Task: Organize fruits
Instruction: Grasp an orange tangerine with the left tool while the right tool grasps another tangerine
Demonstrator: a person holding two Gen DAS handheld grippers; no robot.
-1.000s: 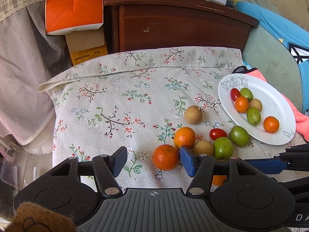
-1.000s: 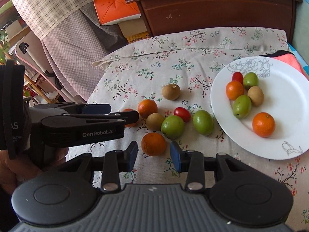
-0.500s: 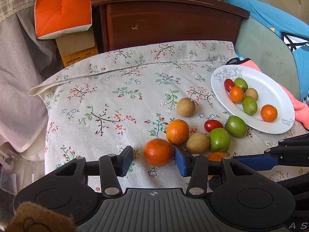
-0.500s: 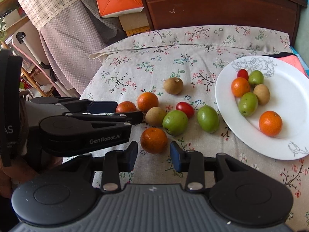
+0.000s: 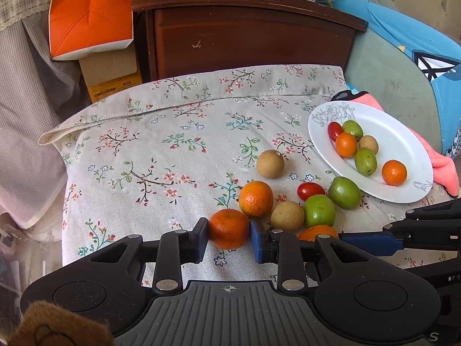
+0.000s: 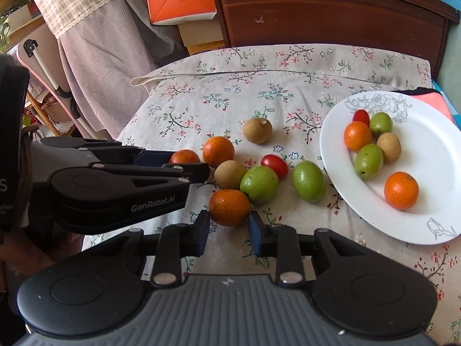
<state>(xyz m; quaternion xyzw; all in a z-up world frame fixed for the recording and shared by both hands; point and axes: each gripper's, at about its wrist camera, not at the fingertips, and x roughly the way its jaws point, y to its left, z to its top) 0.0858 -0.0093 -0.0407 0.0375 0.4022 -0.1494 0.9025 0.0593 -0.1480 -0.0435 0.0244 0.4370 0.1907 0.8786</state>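
My left gripper [image 5: 229,239] is closing, and its pads press both sides of a tangerine [image 5: 229,227] lying on the floral cloth [image 5: 161,158]. My right gripper [image 6: 229,223] is closing too, its fingertips touching another tangerine [image 6: 229,204] on the cloth. A third tangerine [image 5: 255,199], two brown fruits [image 5: 270,163], a cherry tomato [image 5: 310,191] and two green fruits [image 5: 344,192] lie loose nearby. The white plate [image 5: 403,144] at the right holds several fruits. In the right wrist view the left gripper [image 6: 184,170] reaches in from the left.
A dark wooden cabinet [image 5: 253,37] stands behind the cloth, with an orange bag [image 5: 89,14] and a cardboard box [image 5: 112,72] to its left. A pink cloth [image 5: 443,167] and a blue cushion [image 5: 417,57] lie beside the plate. The cloth drops away at the left.
The left jaws narrowed from wide apart until they touch their tangerine. The right jaws narrowed a little onto theirs. Neither hand shifted much.
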